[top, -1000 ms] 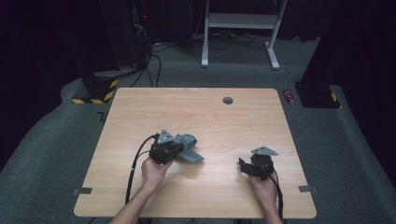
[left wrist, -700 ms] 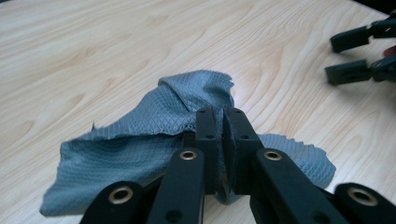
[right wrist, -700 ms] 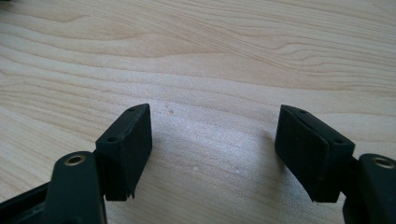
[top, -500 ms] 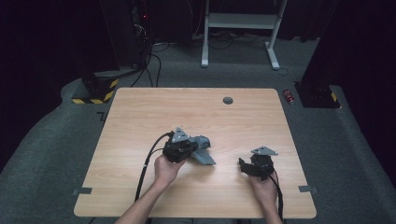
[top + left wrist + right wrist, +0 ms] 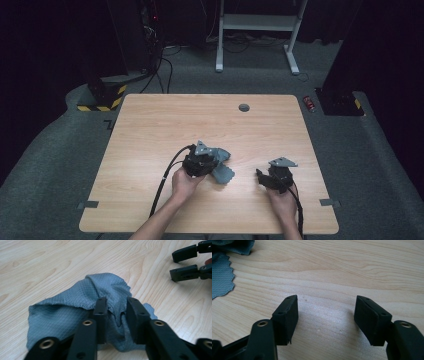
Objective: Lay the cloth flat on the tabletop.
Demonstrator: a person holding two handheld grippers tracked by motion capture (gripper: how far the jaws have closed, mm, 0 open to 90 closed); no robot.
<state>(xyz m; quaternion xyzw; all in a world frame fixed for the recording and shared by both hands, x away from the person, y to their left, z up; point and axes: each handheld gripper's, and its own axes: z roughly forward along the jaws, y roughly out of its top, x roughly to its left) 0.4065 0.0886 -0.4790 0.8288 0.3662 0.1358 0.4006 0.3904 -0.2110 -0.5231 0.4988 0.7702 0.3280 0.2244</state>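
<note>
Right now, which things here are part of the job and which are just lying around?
In the job:
grey cloth, crumpled on the table
left gripper, jaws just opening, cloth fold between them
right gripper, open over bare wood

Just lying about:
round dark grommet
small red thing on the carpet

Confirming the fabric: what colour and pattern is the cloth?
Grey-blue cloth with a fine grid weave, clearest in the left gripper view.

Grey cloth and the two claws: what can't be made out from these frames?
- Grey cloth: its near part is hidden behind the left claw in the left gripper view; whether the pads still pinch the fold between them is unclear.
- High view: the left claw's body covers part of the cloth.
- Right gripper view: the frame's left edge cuts the cloth off; the right claw is open over bare table.
</note>
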